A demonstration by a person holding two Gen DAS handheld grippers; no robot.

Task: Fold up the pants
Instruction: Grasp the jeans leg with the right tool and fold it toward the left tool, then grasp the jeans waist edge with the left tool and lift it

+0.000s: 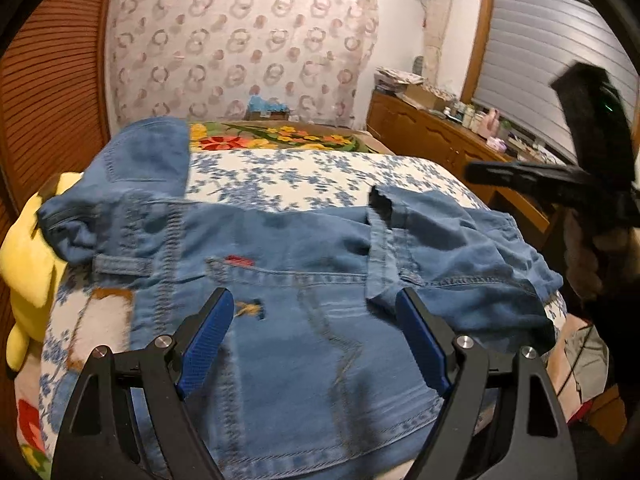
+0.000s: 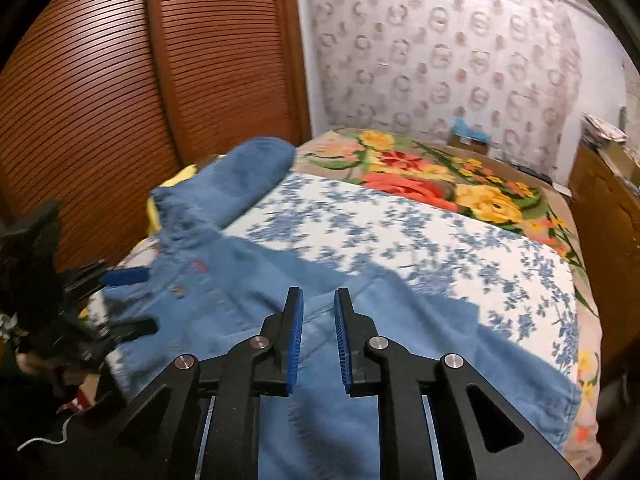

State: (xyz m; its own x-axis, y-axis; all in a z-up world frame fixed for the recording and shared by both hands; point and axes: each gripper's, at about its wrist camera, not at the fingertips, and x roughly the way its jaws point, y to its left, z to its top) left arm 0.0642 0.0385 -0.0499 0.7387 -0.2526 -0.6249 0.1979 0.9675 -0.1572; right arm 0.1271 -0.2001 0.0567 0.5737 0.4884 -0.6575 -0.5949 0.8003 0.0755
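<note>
Far left of the left claw [image 1: 316, 312], a soft yellow plush toy [image 1: 28, 264] peeks from under one pair of blue denim pants [image 1: 304, 264], spread crumpled across the bed [image 1: 304, 176] right beneath both claws. Left claw hangs with its ribbed blue pads wide apart, pinching nothing. Right claw [image 2: 319, 312] hovers over the cloth, pads nearly together with a narrow gap, empty. Beyond it, a floral blanket [image 2: 436, 176]; at its right, one wooden dresser [image 2: 604, 208].
</note>
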